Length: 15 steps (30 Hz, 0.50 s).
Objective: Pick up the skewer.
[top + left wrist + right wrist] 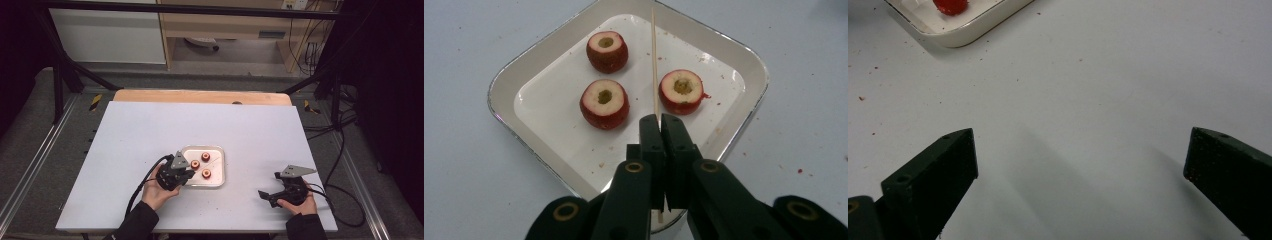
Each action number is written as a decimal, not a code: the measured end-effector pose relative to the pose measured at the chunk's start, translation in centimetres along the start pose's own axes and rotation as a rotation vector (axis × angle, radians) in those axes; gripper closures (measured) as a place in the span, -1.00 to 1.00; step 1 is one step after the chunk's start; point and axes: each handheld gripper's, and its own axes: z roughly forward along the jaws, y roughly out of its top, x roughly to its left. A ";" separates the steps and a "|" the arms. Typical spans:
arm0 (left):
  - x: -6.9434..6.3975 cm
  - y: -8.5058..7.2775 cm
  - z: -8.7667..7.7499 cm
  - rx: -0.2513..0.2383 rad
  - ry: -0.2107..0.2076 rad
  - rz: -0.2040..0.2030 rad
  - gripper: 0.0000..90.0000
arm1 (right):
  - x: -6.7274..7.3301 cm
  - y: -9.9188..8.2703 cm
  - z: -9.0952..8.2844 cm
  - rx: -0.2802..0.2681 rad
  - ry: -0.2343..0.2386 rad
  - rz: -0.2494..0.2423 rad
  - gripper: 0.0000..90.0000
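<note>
White table top (150,135), wooden strip along its far edge; scattered red specks on the surface near the tray. Tray (744,65): square, white, rounded corners, metallic rim, set near the middle of the table, slightly toward the person. Contents: three cored red fruits with pale cut tops — far one (607,51), near-left one (604,103), right one (681,91) — standing apart from one another, crumbs around them. Wooden skewer (654,60): thin, pale, running across the tray between the two left fruits and the right one, its near end pinched between the jaws. Left gripper (662,122): jaws pressed together on the skewer, poised over the tray's near edge; seen from the high view at the tray's left corner, held in the left hand (159,192). Right gripper (1080,160): jaws spread wide with nothing between them, just above bare table, well to the right of the tray; held in the right hand (300,204)
</note>
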 end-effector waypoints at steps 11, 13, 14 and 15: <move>-1.0 0.8 -1.0 -0.020 -0.020 0.025 0.97 | 1.2 0.9 0.5 0.024 -0.048 -0.063 -0.99; -1.2 1.0 -1.1 -0.018 -0.026 0.032 0.97 | 1.7 1.2 0.7 0.041 -0.053 -0.097 -0.98; -1.3 1.1 -1.1 -0.016 -0.027 0.035 0.97 | 1.7 1.2 0.7 0.041 -0.053 -0.097 -0.98; -1.4 1.2 -1.1 -0.015 -0.028 0.041 0.97 | 2.1 1.5 0.8 0.047 -0.062 -0.119 -0.97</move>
